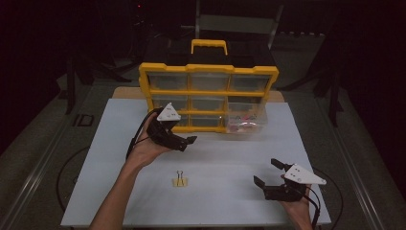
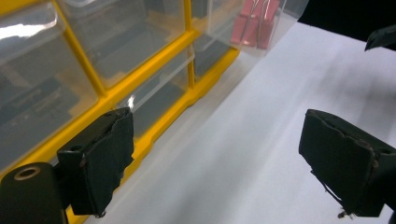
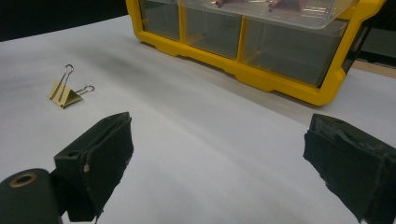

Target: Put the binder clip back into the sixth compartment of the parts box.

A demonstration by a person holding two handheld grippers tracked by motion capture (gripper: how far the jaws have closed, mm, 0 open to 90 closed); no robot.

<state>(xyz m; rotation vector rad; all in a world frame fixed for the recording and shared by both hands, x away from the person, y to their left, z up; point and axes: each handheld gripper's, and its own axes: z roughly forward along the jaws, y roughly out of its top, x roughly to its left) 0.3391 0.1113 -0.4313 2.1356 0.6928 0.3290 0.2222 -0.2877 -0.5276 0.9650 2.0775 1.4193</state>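
A yellow binder clip (image 1: pixel 180 181) lies on the white table sheet (image 1: pixel 225 163), near its front middle; in the right gripper view the clip (image 3: pixel 65 93) lies to the left, wire handles up. My left gripper (image 1: pixel 188 142) hovers open just in front of the yellow drawer organizer (image 1: pixel 208 96), with nothing between its jaws (image 2: pixel 215 158). My right gripper (image 1: pixel 266 172) rests open low at the front right, also with nothing in it (image 3: pixel 217 163). One clear drawer (image 1: pixel 246 120) at the organizer's lower right is pulled out and holds pink binder clips (image 2: pixel 257 23).
The organizer (image 2: pixel 140 79) has clear drawers in a yellow frame and stands at the back of the sheet; its lower edge (image 3: pixel 261 77) crosses the right gripper view. A tip of the other gripper (image 2: pixel 383 37) peeks in at the left gripper view's upper right. Dark floor surrounds the table.
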